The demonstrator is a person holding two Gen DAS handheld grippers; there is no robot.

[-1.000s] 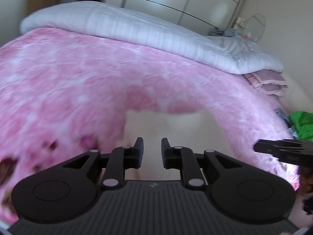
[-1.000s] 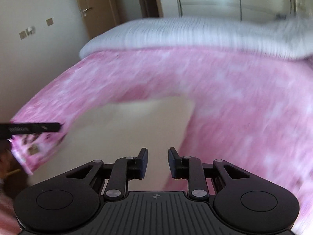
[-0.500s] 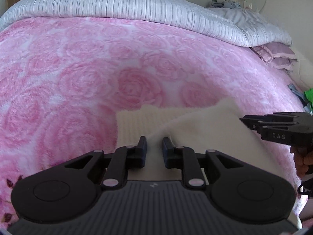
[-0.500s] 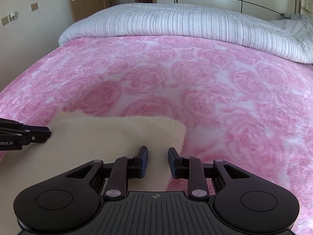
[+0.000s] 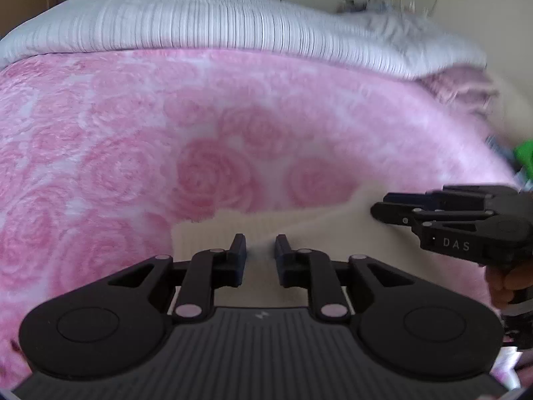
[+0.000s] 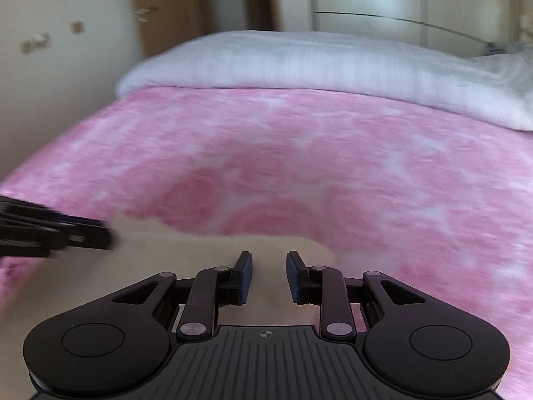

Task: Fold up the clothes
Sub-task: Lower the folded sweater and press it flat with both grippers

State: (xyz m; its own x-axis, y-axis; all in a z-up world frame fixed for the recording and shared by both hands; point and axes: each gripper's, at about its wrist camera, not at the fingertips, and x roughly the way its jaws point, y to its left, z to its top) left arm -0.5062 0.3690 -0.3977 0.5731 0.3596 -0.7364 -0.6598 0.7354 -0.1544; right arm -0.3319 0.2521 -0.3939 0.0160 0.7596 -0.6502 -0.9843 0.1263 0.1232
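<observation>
Both my grippers are over the bed, low above a cream knitted garment (image 5: 333, 230) that lies on the pink rose-patterned blanket (image 5: 133, 140).

Left gripper (image 5: 260, 250): jaws parted by a narrow gap, nothing between them. The tips sit just above the garment's ribbed far edge; I cannot tell whether they touch the fabric. The ribbed band runs left to right in front of the fingers, and one corner of the cloth rises toward the right.

Right gripper (image 6: 268, 266): jaws also apart, slightly wider, empty. Cream cloth fills the space below and between the fingers, with its rounded far edge just ahead of the right fingertip. This view is motion-blurred, so the knit texture is lost here.

Each gripper shows in the other's camera: the right one comes in from the right edge of the left view, marked "DAS", tips over the garment's right portion, with a hand (image 5: 506, 283) gripping it from below. The left one shows as a dark blur at the left edge of the right view, at the garment's left corner.

Beyond the blanket, a white striped duvet (image 5: 200, 23) lies bunched across the head of the bed. Pale wardrobe doors (image 6: 399, 0) stand behind it.
</observation>
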